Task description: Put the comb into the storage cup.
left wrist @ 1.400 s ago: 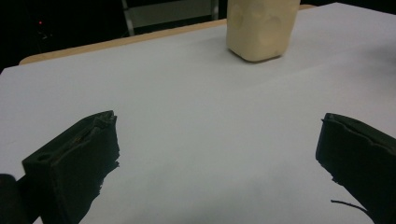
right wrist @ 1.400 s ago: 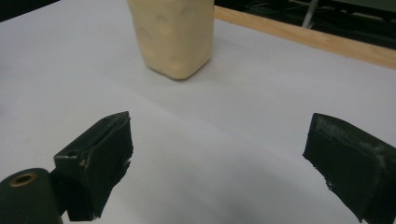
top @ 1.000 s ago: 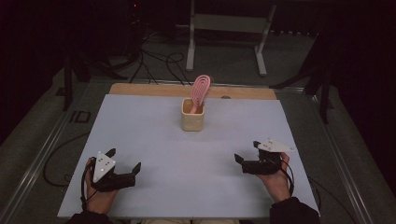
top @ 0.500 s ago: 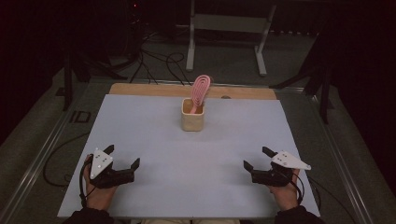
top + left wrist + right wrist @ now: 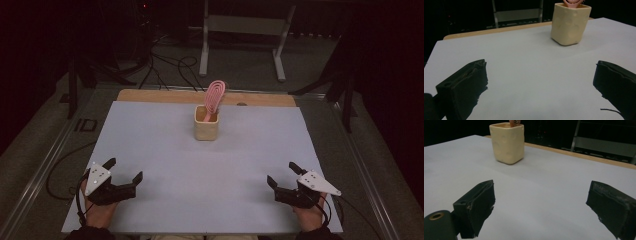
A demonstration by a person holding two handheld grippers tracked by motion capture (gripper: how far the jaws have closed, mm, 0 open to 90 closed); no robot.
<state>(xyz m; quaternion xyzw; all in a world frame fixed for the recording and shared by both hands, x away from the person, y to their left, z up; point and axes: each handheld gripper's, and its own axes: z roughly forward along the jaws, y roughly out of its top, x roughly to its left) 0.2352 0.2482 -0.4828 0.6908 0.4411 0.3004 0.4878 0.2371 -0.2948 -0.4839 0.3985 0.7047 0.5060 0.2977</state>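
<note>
A dark room surrounds a pale grey table [image 5: 150, 150]. From above, a cream square ceramic cup [image 5: 206, 128] stands upright at the far centre, a pink looped plastic brush [image 5: 215, 95] rising from it, tilted slightly right. The left gripper [image 5: 125, 172] and right gripper [image 5: 281, 175] rest near the front corners, jaws spread and empty, about equally far from it.

Left gripper view: the cup [image 5: 569, 23] lies ahead and right of the gripper.

Right gripper view: the cup [image 5: 507, 142] lies ahead and left.

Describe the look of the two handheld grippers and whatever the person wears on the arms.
Both the left gripper and the right gripper are black, each with two chunky, blunt jaws and a pale grey three-cornered plate on top bearing small dark dots. A thin dark cable loops from each near the wrist. Dark sleeves show at the bottom edge of the high view.
</note>
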